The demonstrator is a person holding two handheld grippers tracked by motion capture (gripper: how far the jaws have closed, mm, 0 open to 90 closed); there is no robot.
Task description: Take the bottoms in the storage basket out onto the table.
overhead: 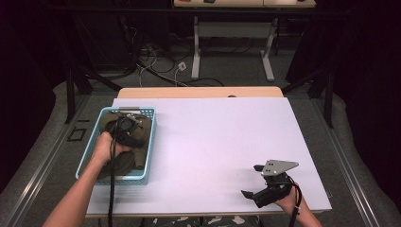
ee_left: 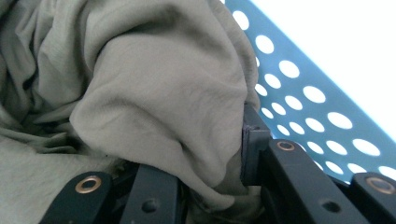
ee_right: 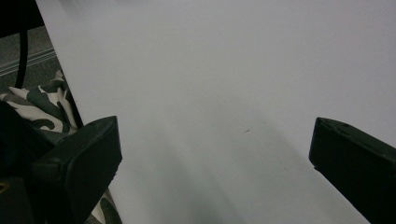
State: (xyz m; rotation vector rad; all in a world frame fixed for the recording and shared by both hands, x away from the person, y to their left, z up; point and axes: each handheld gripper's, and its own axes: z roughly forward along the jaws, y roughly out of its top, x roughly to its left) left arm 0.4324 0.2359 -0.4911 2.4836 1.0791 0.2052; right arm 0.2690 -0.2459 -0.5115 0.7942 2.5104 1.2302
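Olive cloth (ee_left: 154, 93) is bunched between the jaws of your left claw (overhead: 126, 126), which has clamped down on a thick fold of it inside the blue basket (overhead: 149, 142) at the left side of the worktop (overhead: 222, 142). That reads as the pick-up step: the grip looks made, and the cloth is yet to come out of the basket. Your next move likely calls for a straight lift, high enough that the trailing cloth clears the perforated wall just beside the claw, then a carry across to the bare white surface; watch that the fold does not slip, since only a bunch of it is pinched and the rest hangs loose. Your right claw (overhead: 251, 180) rests near the front right corner with its jaws wide and nothing between them, well apart from the basket, ready to help spread the cloth. Count: one basket, one heap of cloth (whether one garment or more, you cannot tell), two claws.
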